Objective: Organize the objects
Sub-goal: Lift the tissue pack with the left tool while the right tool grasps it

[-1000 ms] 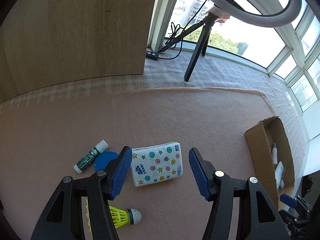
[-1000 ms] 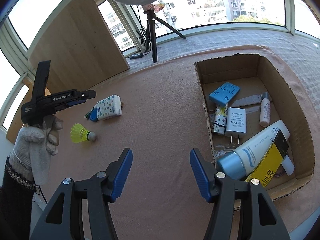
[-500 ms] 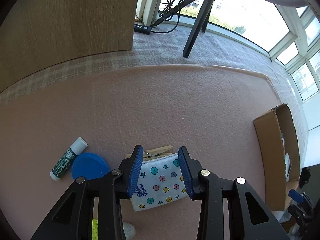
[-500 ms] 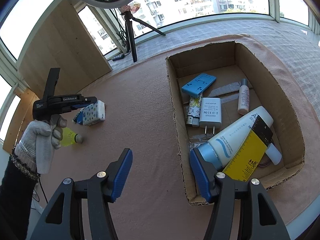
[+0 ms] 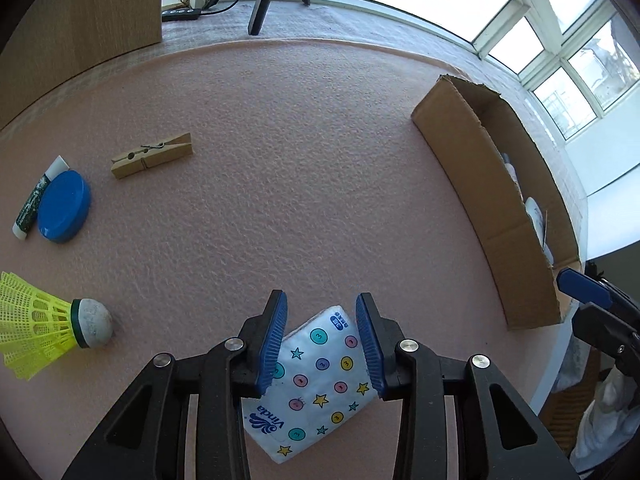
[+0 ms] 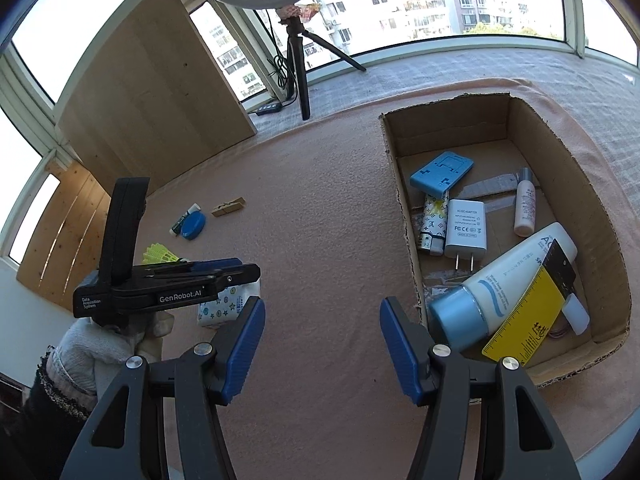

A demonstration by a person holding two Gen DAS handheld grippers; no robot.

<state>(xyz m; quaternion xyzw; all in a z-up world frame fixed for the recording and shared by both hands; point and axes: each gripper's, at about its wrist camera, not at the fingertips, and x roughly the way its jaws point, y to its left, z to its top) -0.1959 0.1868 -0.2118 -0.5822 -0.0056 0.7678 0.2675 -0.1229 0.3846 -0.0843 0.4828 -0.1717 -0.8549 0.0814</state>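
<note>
Left tongs (image 5: pixel 320 340) pinching tissue pack (image 5: pixel 316 384), held off the tabletop (image 5: pixel 300 160), pack's long axis skewed across the pads. Box (image 5: pixel 484 184) lies to the right, well apart, near the right tongs (image 6: pixel 322 344), which are spread and hold nothing.

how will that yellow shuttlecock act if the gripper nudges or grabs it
The shuttlecock lies on its side, so a nudge would probably swing it around its rounded cork tip. Its open mesh skirt looks very light and likely flexes if squeezed; gripping the cork seems safer.
</note>
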